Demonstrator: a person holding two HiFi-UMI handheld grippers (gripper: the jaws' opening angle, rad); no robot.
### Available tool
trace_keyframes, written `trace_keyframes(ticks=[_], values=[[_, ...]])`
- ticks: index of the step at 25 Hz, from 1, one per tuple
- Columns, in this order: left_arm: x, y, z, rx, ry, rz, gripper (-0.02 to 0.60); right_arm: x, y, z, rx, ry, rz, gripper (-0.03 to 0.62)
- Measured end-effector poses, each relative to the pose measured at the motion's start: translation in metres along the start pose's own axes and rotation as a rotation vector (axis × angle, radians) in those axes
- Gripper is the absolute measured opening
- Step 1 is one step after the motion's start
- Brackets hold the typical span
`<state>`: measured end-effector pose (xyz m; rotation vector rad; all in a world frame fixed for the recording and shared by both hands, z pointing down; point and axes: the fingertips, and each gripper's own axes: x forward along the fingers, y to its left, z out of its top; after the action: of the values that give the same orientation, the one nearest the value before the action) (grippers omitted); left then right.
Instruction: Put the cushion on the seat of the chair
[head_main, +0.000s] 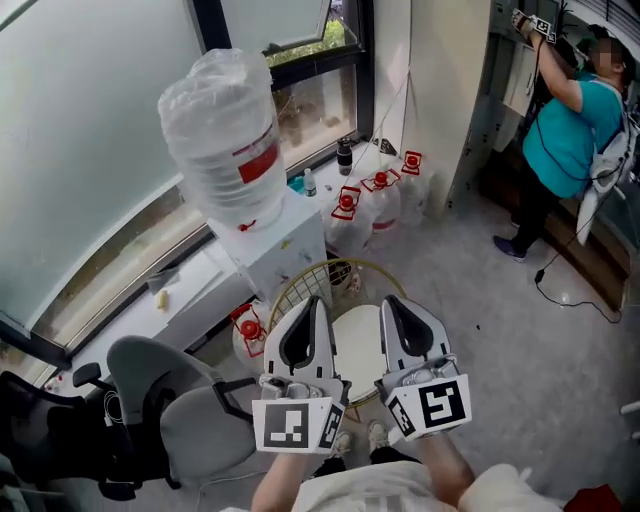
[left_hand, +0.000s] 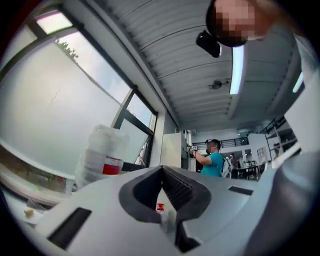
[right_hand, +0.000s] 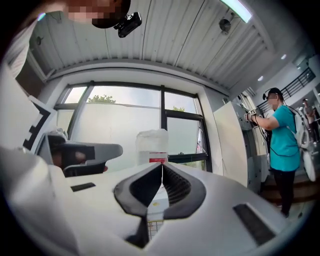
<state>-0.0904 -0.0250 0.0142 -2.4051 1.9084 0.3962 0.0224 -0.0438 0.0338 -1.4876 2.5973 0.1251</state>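
Note:
A round white cushion (head_main: 358, 345) lies on the seat of a gold wire chair (head_main: 322, 272), partly hidden behind both grippers in the head view. My left gripper (head_main: 312, 302) is held up over the chair's left side. Its jaws are shut with nothing between them, and the left gripper view shows the tips of the left gripper (left_hand: 161, 168) touching. My right gripper (head_main: 392, 302) is beside it over the chair's right side, also shut and empty. In its own view the tips of the right gripper (right_hand: 161, 164) meet. Neither gripper touches the cushion.
A white water dispenser (head_main: 282, 248) with a big clear bottle (head_main: 222, 140) stands just behind the chair by the window. Several red-capped water jugs (head_main: 378, 200) stand on the floor. A grey office chair (head_main: 175, 412) is at lower left. A person in teal (head_main: 568, 130) works at the far right.

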Motion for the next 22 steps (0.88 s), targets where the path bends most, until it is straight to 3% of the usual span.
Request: trace_keyframes(ticks=[2,4,11,15,18,22], values=[[-0.015,-0.001,0.004,0.079,-0.012,0.018,0.014,-0.002,0.009,0.008,0.002,-0.012,0.019,0.017],[-0.027,-0.001,0.004,0.106,-0.006,0.032,0.014,-0.007,0.018,0.011,0.005,-0.007,0.042,0.017],[-0.037,-0.005,0.007,0.107,-0.001,0.038,0.015,-0.024,0.045,0.018,-0.066,0.01,0.121,0.017],[-0.034,-0.008,0.021,0.155,-0.055,0.048,0.015,-0.024,0.046,0.025,-0.077,-0.008,0.132,0.017],[-0.03,-0.01,0.021,0.182,-0.046,0.07,0.014,-0.022,0.041,0.027,-0.082,-0.021,0.123,0.017],[-0.027,-0.011,0.014,0.146,-0.032,0.042,0.015,-0.02,0.039,0.022,-0.06,-0.012,0.136,0.017]])
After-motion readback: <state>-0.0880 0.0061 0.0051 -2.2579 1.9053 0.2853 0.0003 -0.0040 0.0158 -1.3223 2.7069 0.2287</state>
